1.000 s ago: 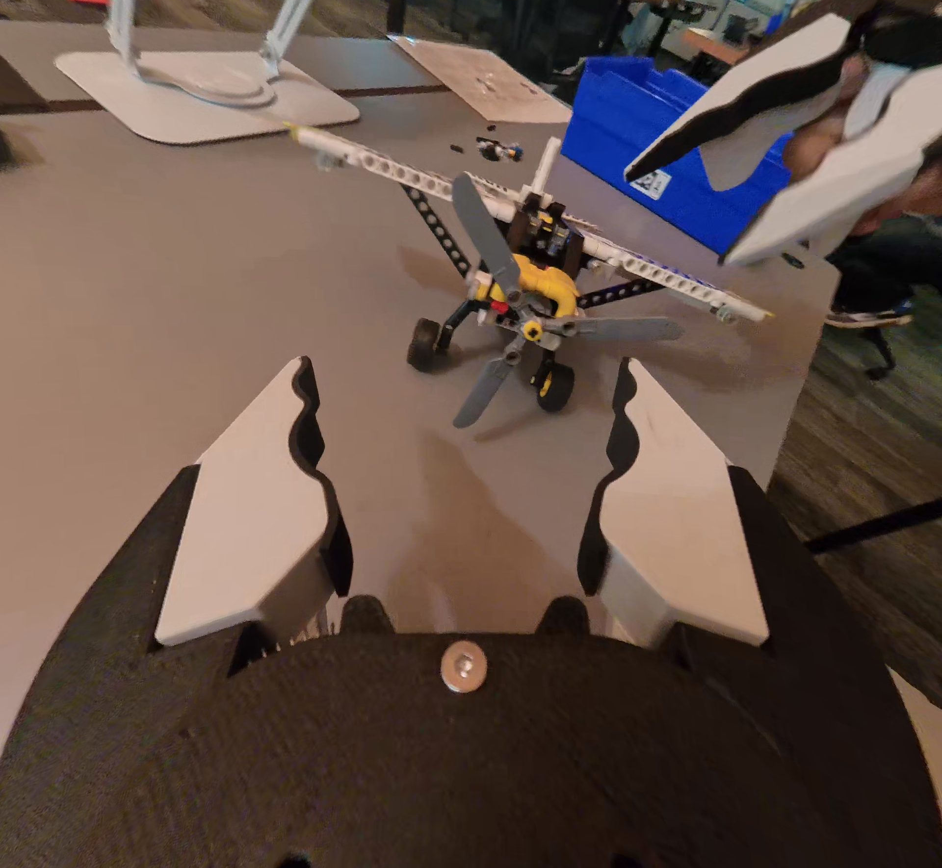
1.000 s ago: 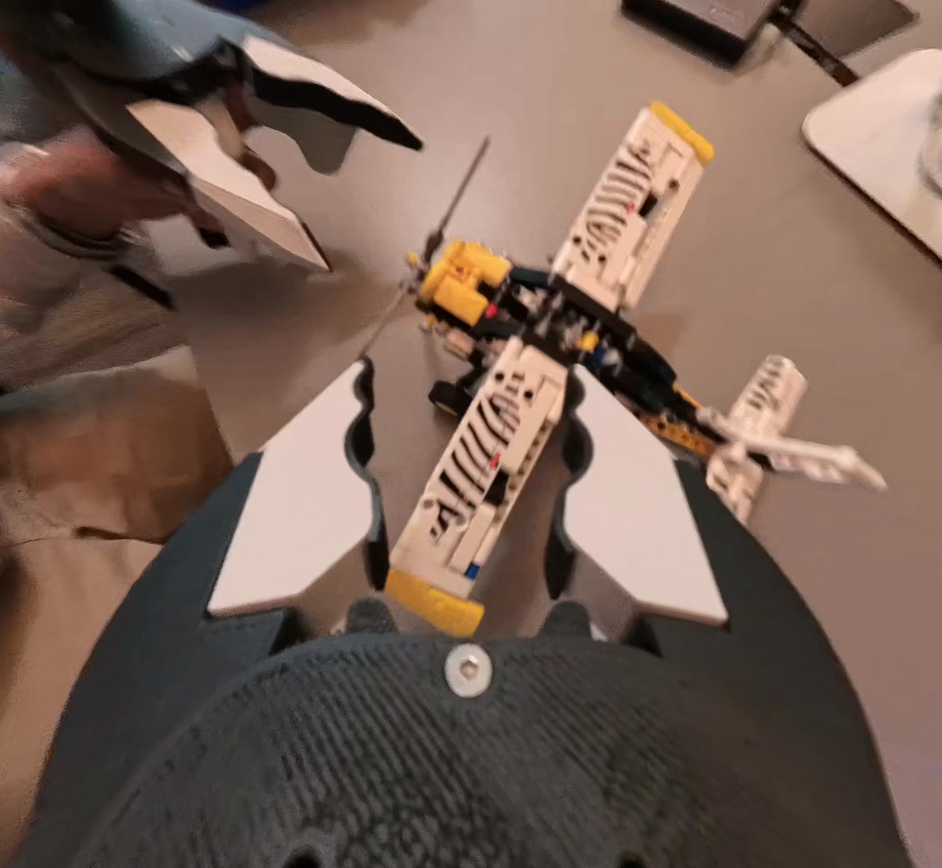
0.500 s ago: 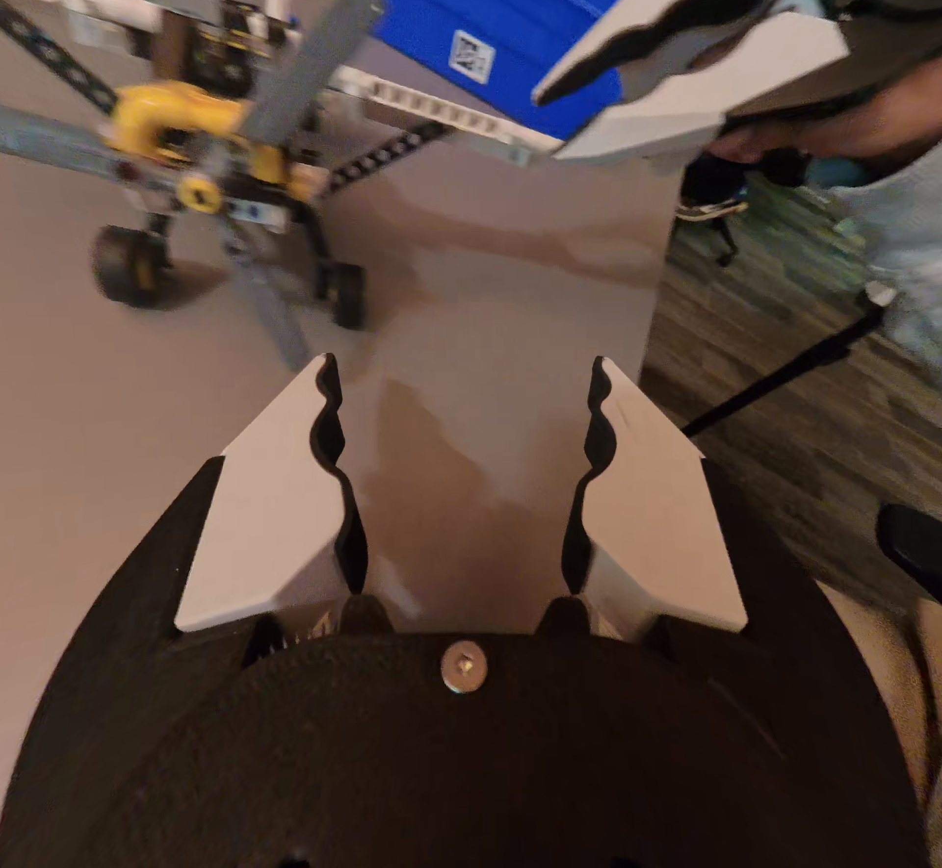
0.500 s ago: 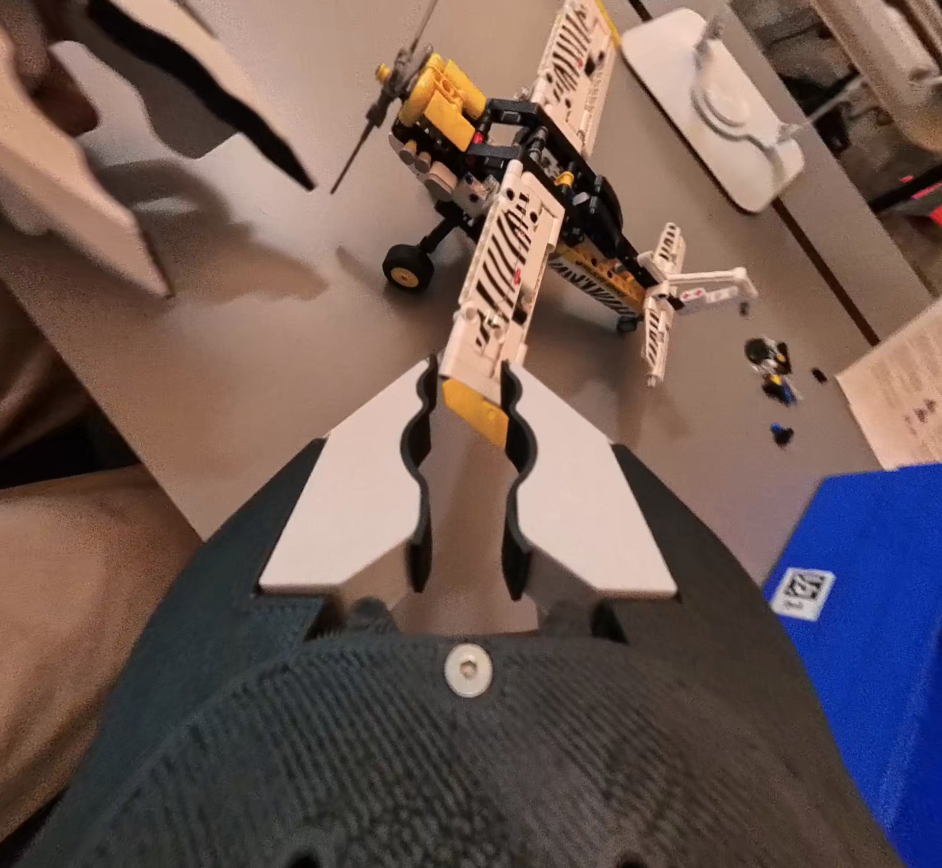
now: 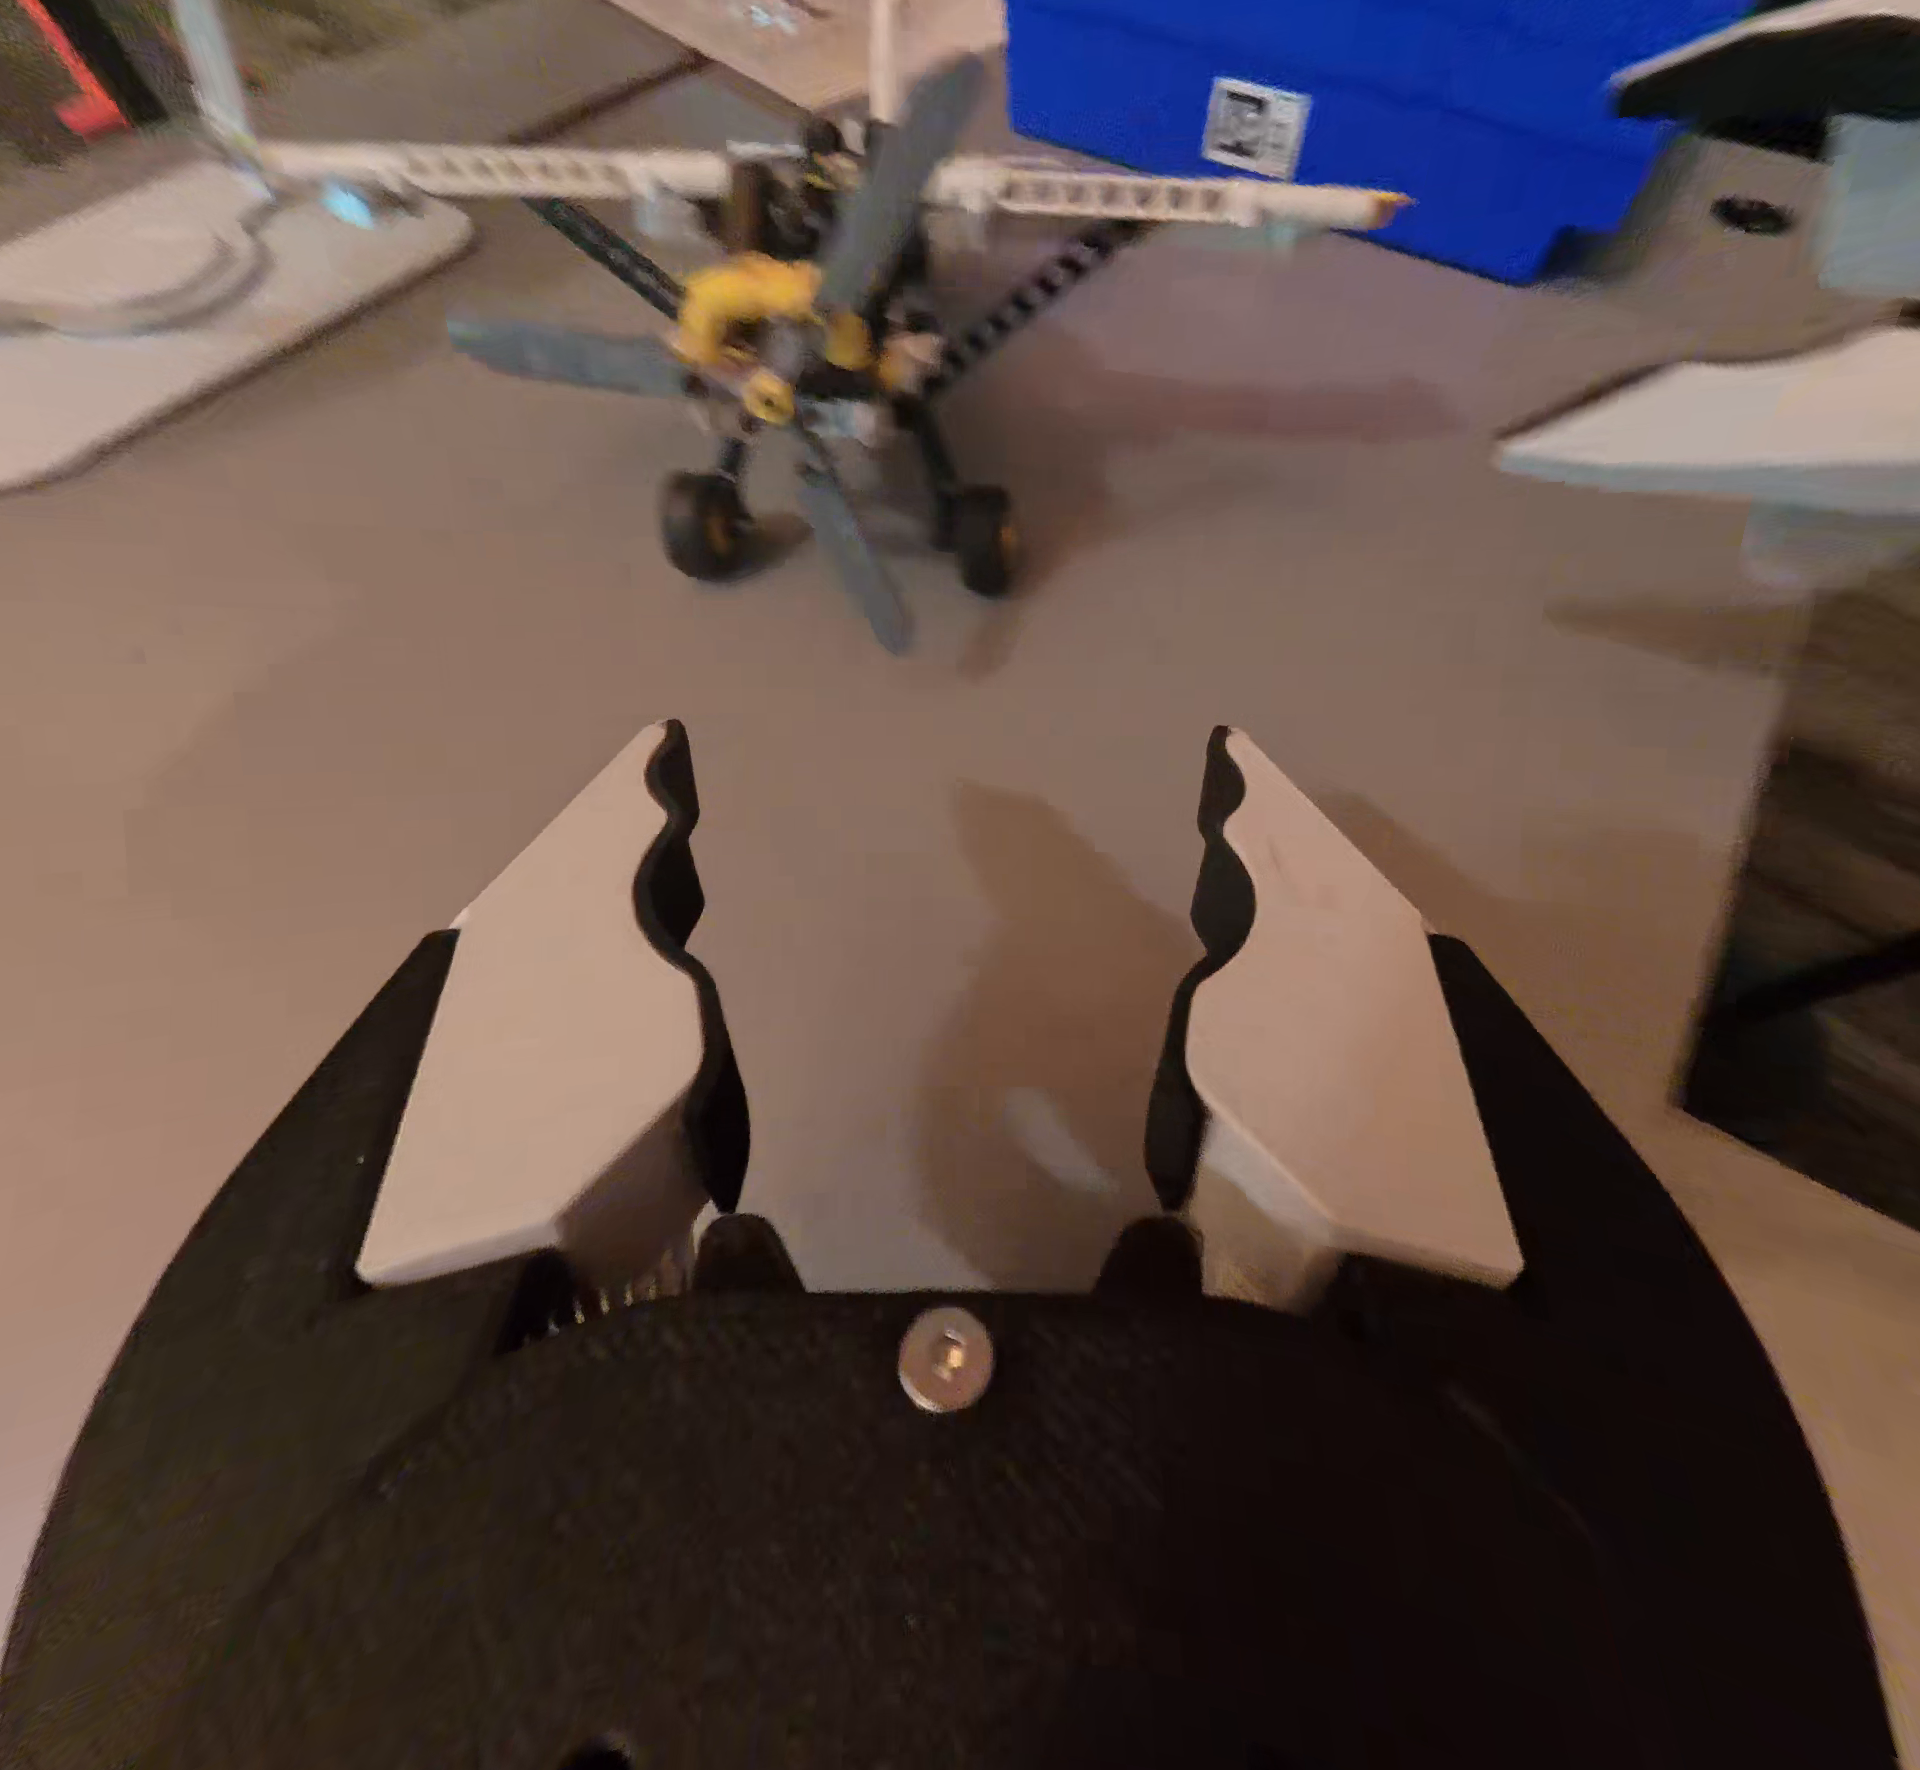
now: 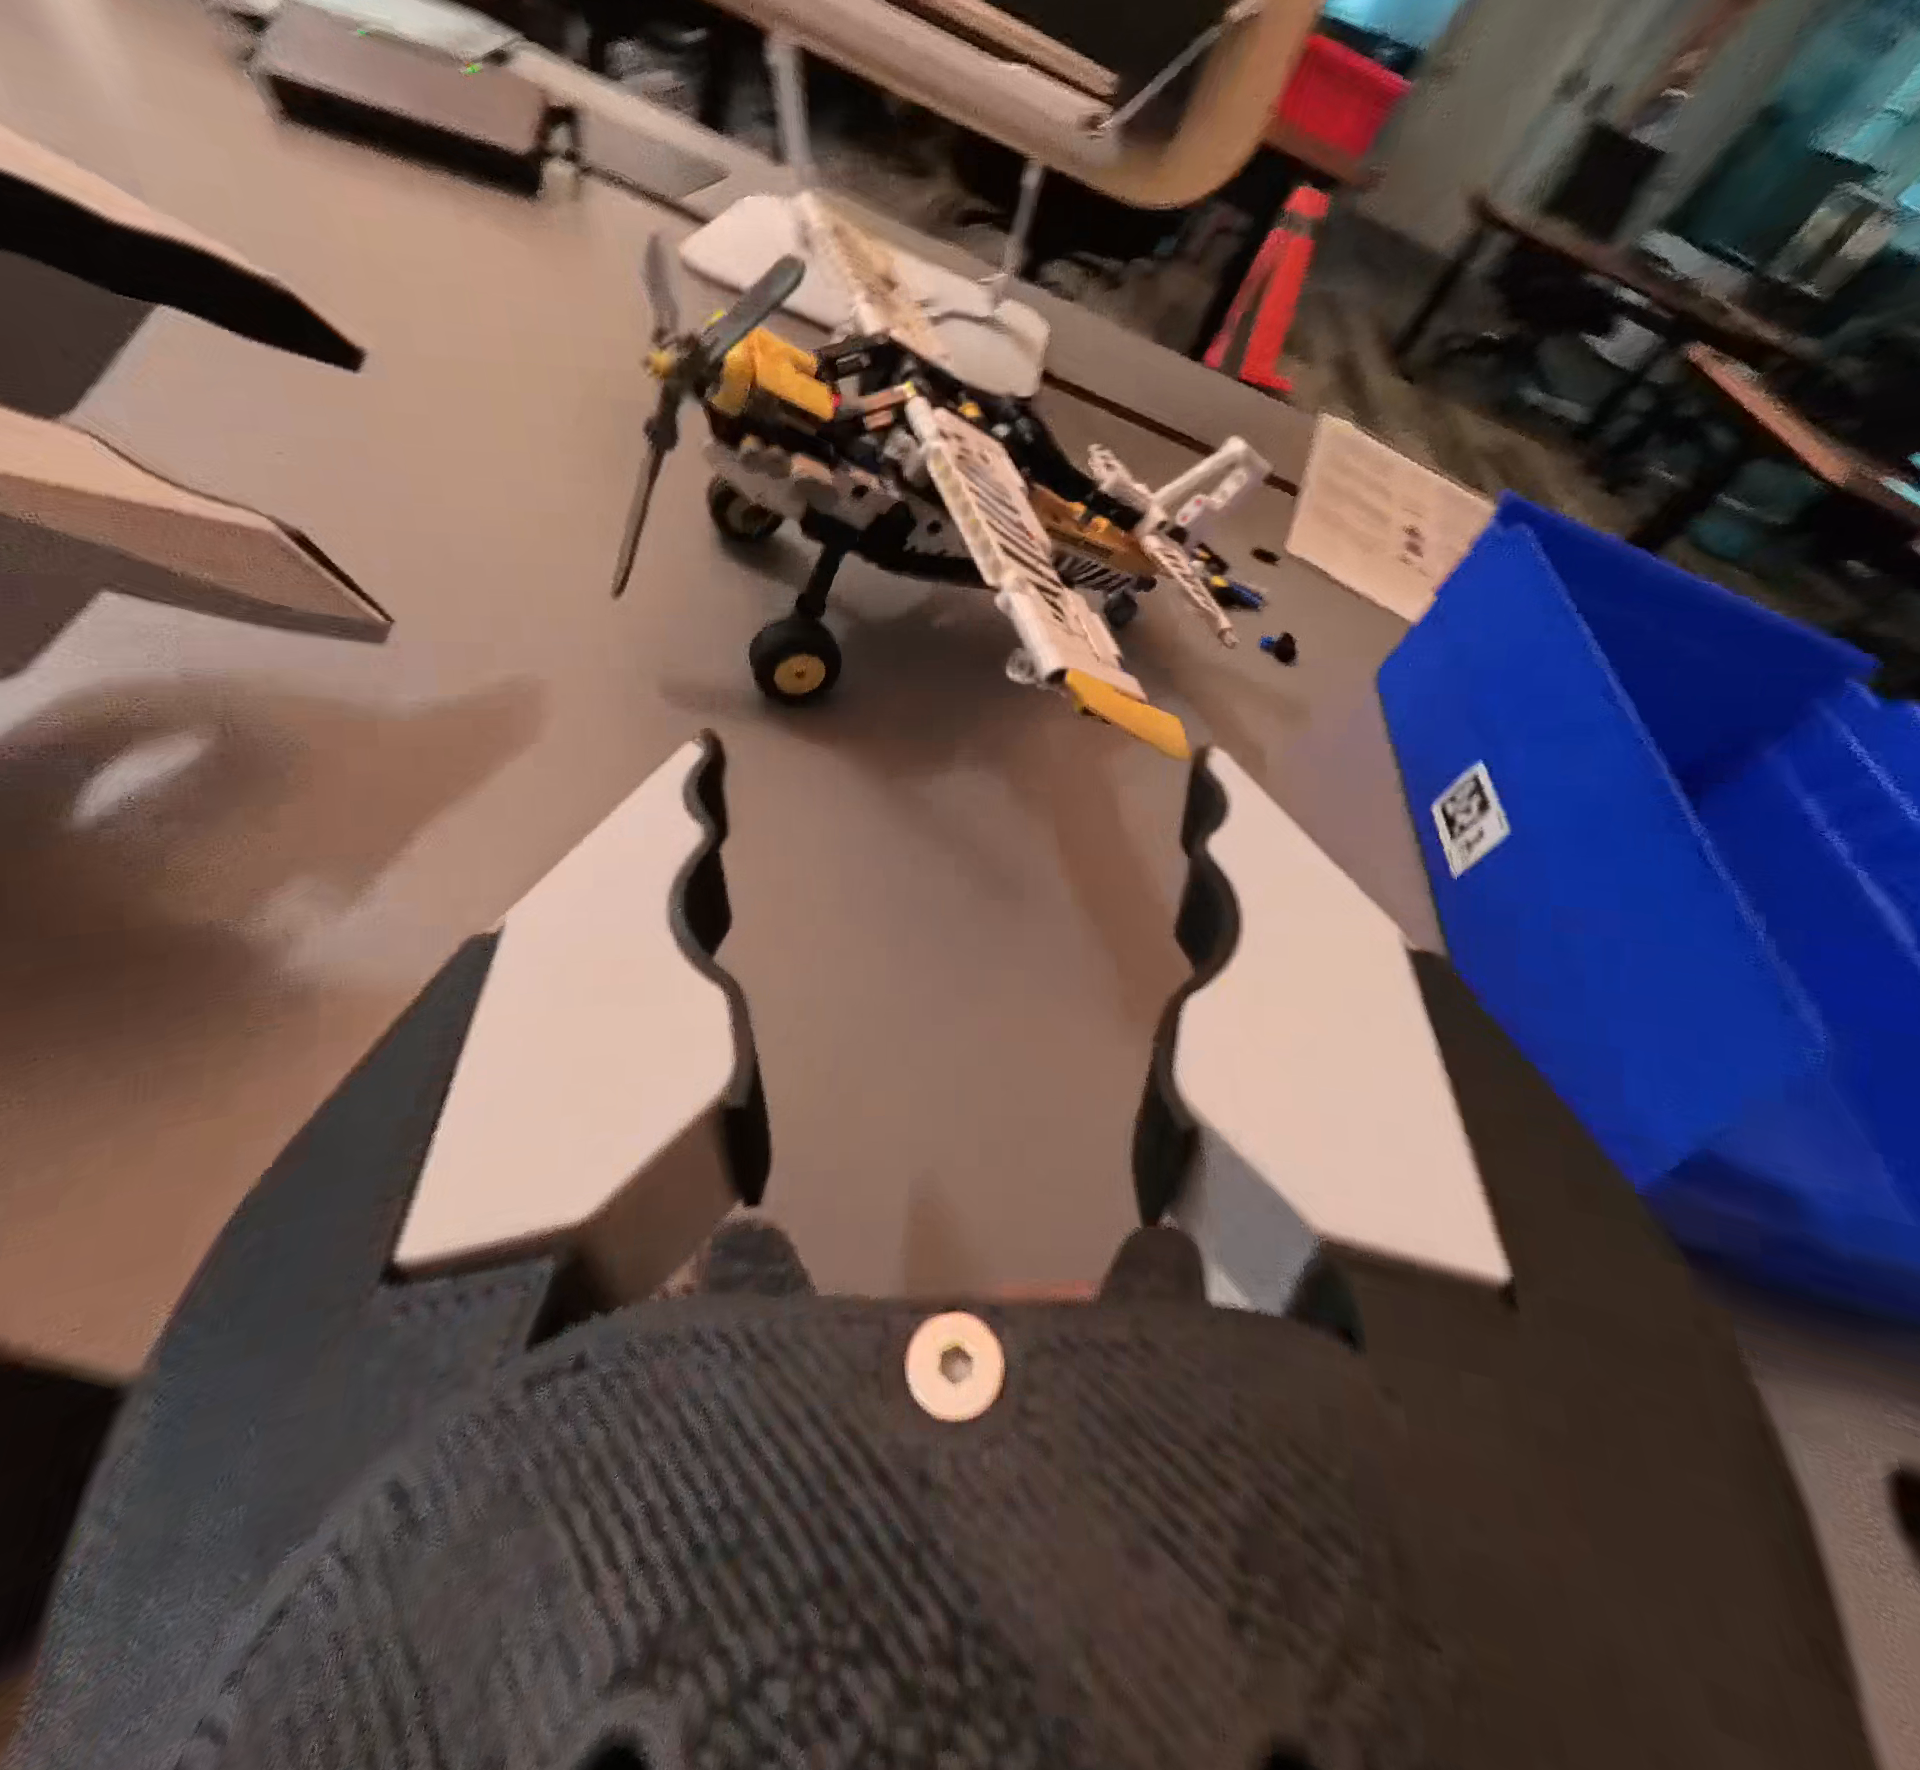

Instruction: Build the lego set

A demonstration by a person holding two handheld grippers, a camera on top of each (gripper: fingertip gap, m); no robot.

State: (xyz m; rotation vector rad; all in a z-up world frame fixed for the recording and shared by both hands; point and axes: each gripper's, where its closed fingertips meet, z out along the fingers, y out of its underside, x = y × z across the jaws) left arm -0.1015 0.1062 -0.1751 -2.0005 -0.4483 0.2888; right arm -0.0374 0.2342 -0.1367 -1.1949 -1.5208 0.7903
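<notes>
Lego plane (image 6: 894, 494) standing on its wheels on grey table (image 5: 312, 785); both grippers clear of it.
Blue bin (image 6: 1662, 941) beside the plane's yellow-tipped wing; left gripper (image 5: 940, 744) spread wide, empty, facing the propeller; right gripper (image 6: 951, 764) likewise released, empty; loose small pieces (image 6: 1273, 645) near the tail.

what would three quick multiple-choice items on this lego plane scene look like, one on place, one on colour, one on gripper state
1. Where does the blue bin stand?
A. on the table, off the plane's wingtip
B. on the floor
C. on top of the plane

2. What colour is the tip of the plane's near wing?
A. red
B. yellow
C. green

3. How is the right gripper?
A. shut on the wing
B. shut on nothing
C. open, holding nothing

Answers: 1 A, the bin sits on the tabletop past the wingtip. 2 B, the wing ends in a yellow piece. 3 C, bare table shows between its spread fingers.
</notes>
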